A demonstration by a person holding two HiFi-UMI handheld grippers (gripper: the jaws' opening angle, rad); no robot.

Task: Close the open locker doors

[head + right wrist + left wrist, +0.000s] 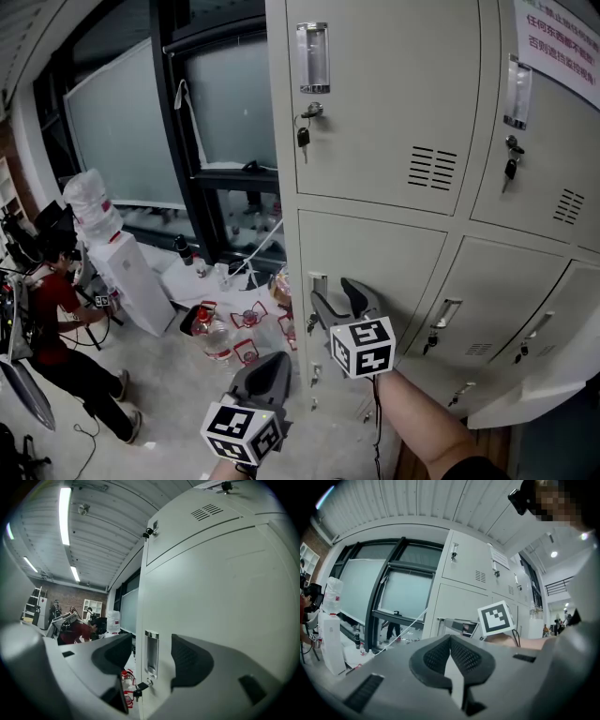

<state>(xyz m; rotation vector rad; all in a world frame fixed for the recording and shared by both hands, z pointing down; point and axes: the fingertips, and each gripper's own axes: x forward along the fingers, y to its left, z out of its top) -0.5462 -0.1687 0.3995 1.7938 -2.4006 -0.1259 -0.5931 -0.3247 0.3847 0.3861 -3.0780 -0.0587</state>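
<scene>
Locker door (394,267) handle (151,652) sits between the right gripper's (335,292) parted jaws; left gripper (450,639), jaws together, hangs clear of it.

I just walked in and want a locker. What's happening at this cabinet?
A person is working at the lockers with a hand-held gripper in each hand. The right hand-held gripper is open, its jaws either side of the handle on a middle-row locker door, not closed on it. The left hand-held gripper is shut, empty and held lower. A lower door to the right looks ajar.
</scene>
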